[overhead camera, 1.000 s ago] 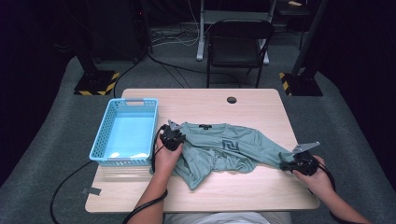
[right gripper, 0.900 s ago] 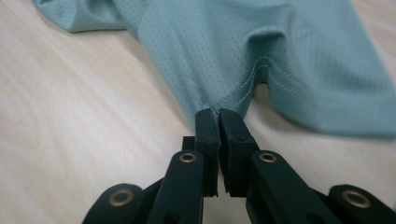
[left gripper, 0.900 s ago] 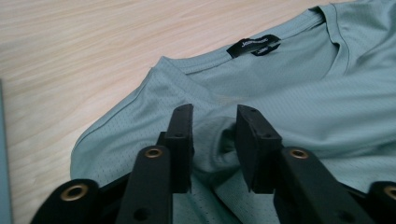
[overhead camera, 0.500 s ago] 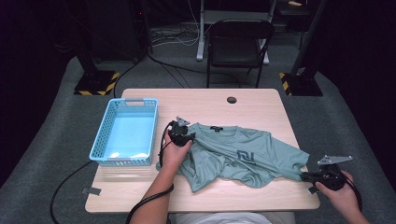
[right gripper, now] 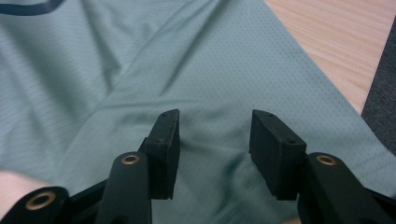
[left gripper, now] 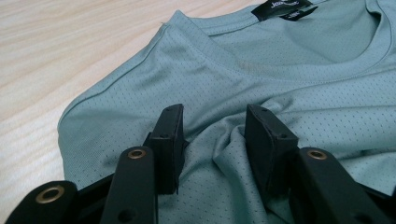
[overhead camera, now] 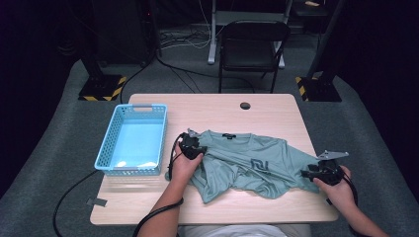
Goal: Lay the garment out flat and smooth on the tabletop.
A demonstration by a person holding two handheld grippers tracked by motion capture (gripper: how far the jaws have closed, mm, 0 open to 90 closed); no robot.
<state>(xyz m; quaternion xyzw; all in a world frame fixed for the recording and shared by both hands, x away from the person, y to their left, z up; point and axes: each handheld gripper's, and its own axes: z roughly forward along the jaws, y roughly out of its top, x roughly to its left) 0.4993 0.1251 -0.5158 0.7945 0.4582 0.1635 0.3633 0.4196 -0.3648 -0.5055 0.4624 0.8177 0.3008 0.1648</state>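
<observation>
Shirt lies crumpled mid-table, right of basket | our left gripper and right gripper both gape over cloth, holding nothing | near hem partly folded under, hidden

The green T-shirt bears a dark chest mark, possibly "2"; its black neck label is unreadable.
</observation>
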